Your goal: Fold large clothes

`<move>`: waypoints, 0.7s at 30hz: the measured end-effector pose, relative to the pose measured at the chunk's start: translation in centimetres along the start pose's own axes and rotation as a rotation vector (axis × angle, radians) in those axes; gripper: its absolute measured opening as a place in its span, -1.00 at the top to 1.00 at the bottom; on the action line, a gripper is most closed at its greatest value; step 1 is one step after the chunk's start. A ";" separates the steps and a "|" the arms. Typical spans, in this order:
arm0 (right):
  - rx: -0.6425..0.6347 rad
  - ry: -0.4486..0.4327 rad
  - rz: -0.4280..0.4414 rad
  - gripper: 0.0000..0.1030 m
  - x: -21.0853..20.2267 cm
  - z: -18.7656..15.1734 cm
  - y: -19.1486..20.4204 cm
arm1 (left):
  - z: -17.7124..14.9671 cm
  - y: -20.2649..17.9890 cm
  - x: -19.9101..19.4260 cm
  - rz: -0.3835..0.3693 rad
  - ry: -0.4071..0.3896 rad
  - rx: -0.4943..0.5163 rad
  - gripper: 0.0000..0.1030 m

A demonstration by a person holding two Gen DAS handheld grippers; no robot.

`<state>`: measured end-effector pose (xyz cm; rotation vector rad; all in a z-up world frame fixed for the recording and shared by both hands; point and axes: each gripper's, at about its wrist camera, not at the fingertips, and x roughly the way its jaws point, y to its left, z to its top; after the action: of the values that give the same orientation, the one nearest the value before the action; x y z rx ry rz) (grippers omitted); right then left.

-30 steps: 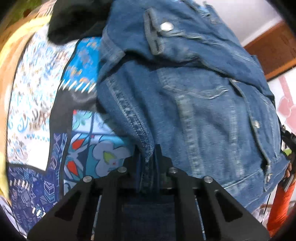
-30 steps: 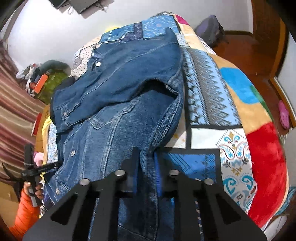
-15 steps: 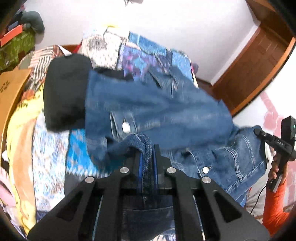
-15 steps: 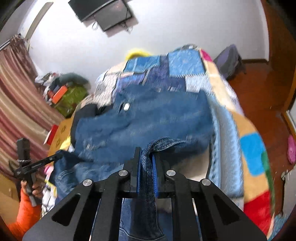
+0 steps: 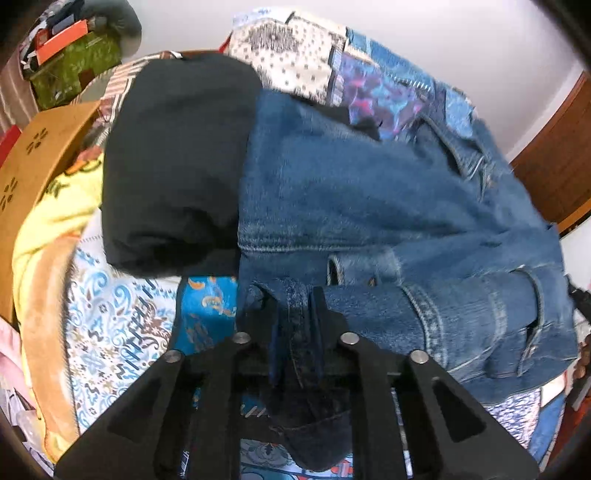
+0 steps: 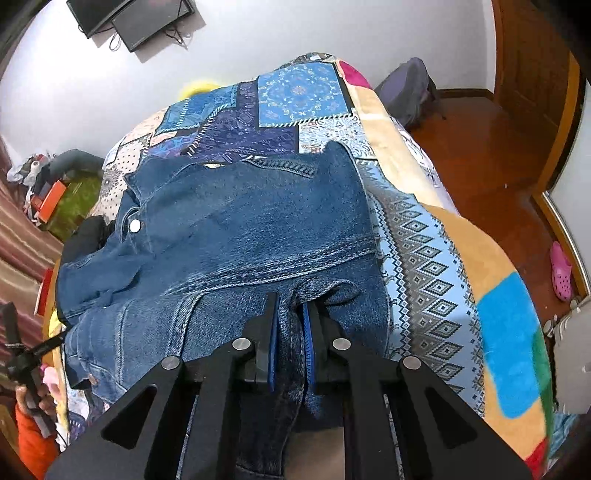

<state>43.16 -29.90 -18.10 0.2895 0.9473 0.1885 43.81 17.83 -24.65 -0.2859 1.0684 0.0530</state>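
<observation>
The denim jacket [image 6: 236, 236] lies folded across the patchwork bed [image 6: 424, 236], ahead of both grippers; the right gripper [image 6: 290, 325] pinches its near hem, and the left gripper [image 5: 295, 314], jaws just easing apart, has a denim fold between them

Patchwork quilt [image 6: 436, 236] covered the bed, blue, tan and red panels. Folded black garment [image 5: 173, 162] lay on it at the left side. Brown cardboard box [image 5: 37, 166] stood beside the bed, green bag [image 5: 74, 62] with an orange box [image 5: 61, 35] on top near the wall. Two dark screens [image 6: 129, 18] hung on the white wall. Grey backpack [image 6: 406, 88] sat on the wooden floor [image 6: 480, 155], pink clog [image 6: 561, 269] further right.
</observation>
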 end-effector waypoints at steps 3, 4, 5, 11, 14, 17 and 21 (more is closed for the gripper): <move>-0.006 0.035 0.005 0.69 -0.8 0.1 0.4 | -0.2 -0.2 -0.4 0.012 0.000 0.017 0.54; -0.004 0.044 0.006 0.63 -1.0 0.3 0.5 | -0.3 -0.3 -0.9 0.014 -0.002 0.026 0.49; 0.003 0.054 0.007 0.58 -1.3 0.3 0.5 | -0.5 -0.2 -1.4 0.010 -0.006 0.031 0.41; 0.002 0.026 0.033 0.03 -4.6 -0.6 0.9 | -2.1 -0.4 -4.8 0.006 -0.046 0.081 -0.06; -0.034 0.023 0.040 0.03 -5.9 -1.4 1.7 | -3.1 -0.4 -5.7 -0.002 -0.040 0.094 -0.09; -0.064 0.031 0.045 0.03 -6.7 -2.2 2.1 | -4.1 -0.2 -5.8 -0.017 -0.028 0.088 -0.11; -0.076 0.054 0.044 0.03 -6.4 -3.2 2.4 | -5.5 0.2 -5.0 -0.046 0.004 0.062 -0.15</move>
<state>36.78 -28.95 -14.13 0.2366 0.9853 0.2736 36.61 17.06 -22.84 -0.2548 1.0648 -0.0215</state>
